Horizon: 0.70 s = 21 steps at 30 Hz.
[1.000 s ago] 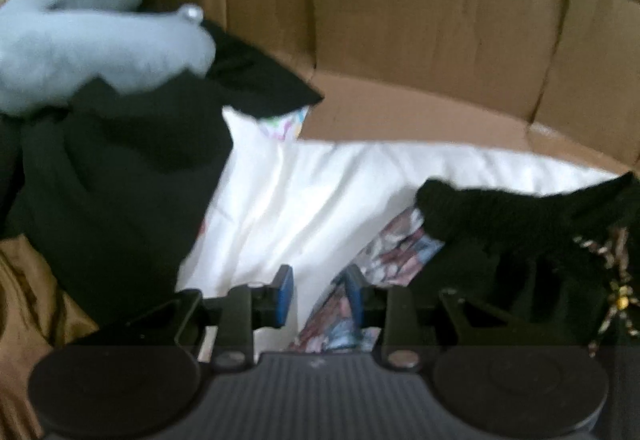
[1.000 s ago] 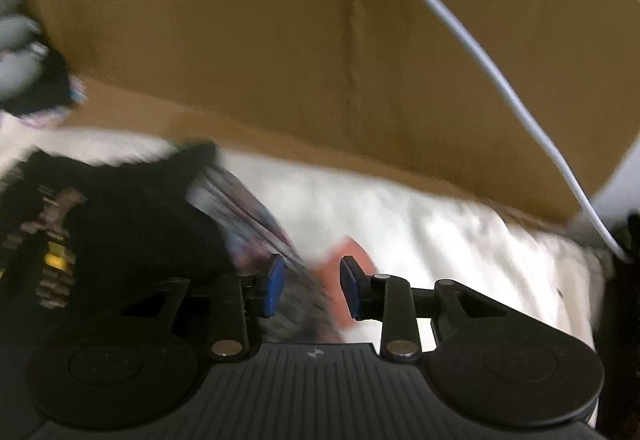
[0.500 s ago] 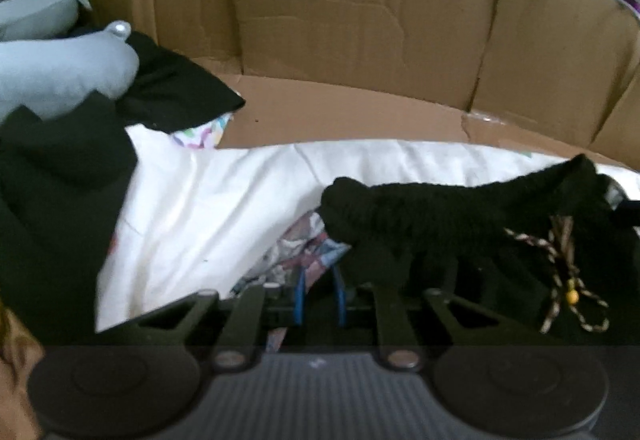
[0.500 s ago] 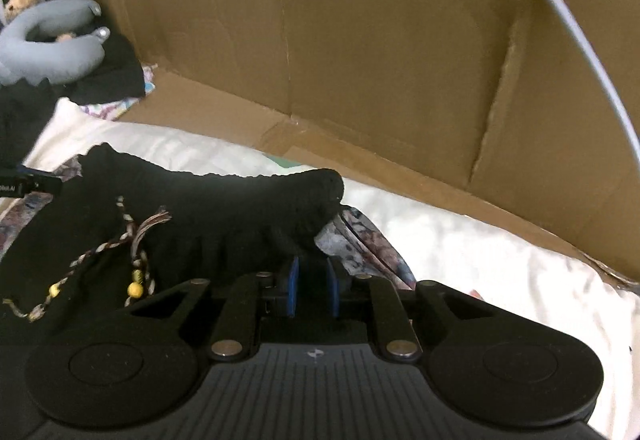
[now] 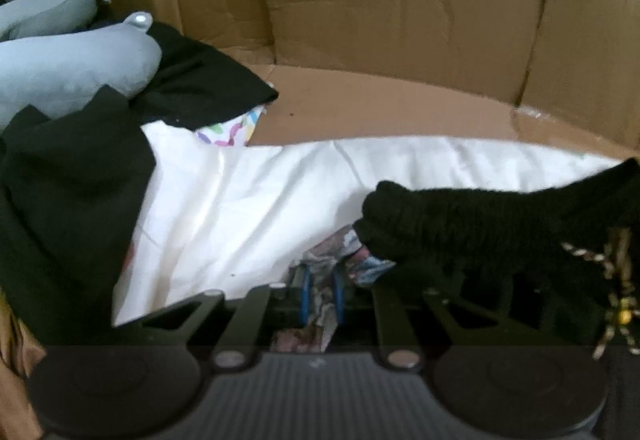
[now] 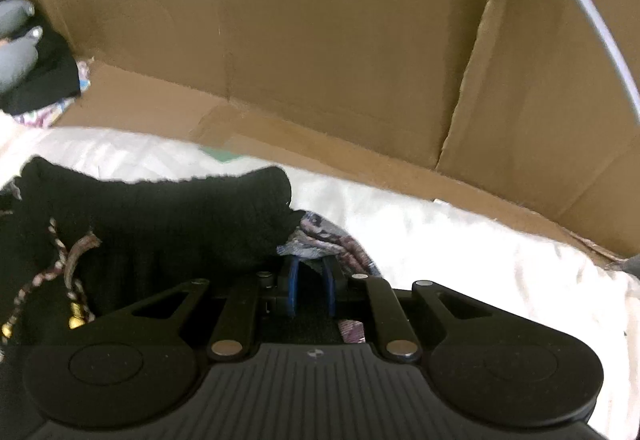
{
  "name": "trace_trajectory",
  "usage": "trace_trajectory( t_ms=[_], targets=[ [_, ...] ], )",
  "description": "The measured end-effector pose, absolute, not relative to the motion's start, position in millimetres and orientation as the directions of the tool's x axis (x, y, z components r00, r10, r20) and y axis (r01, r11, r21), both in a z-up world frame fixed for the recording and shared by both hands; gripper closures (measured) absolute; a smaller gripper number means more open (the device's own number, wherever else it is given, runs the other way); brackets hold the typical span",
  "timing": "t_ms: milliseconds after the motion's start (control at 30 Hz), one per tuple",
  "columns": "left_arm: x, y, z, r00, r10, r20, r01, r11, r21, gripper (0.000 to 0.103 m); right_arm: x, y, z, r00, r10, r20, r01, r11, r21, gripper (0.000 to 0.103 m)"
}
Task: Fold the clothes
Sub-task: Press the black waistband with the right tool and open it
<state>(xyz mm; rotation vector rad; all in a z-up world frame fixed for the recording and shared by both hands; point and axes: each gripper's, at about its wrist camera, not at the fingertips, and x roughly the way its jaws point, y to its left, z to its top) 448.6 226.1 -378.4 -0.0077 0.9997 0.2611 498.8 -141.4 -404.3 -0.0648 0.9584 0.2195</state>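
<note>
A garment with a black knitted waistband and patterned cloth under it lies on a white sheet. A braided drawstring with beads hangs from its front. My left gripper is at the band's left corner, its jaws closing with the patterned cloth pinched between the blue pads. In the right wrist view the same waistband runs leftward, drawstring at the left. My right gripper is shut on the patterned cloth at the band's right corner.
Cardboard walls stand close behind the sheet, also filling the right wrist view as cardboard. A pile of black clothing with a grey plush toy lies at the left. A white cable arcs at the upper right.
Both grippers went from open to pinching the patterned cloth at the two ends of the waistband. The band now stretches between them.
</note>
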Motion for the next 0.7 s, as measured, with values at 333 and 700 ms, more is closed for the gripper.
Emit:
trace_trajectory(
  t_ms=[333,700],
  targets=[
    [401.1,237.3,-323.5,0.547,0.162,-0.821,-0.208,0.977,0.055,0.075,461.6,-183.5,-345.6,0.596,0.232,-0.768,-0.185,0.971,0.15,0.064],
    [312.8,240.3,-267.0,0.579,0.115,-0.807,-0.223,0.975,-0.021,0.064,386.6,-210.9,-278.2,0.639,0.287,-0.713,-0.22,0.957,0.189,0.04]
  ],
)
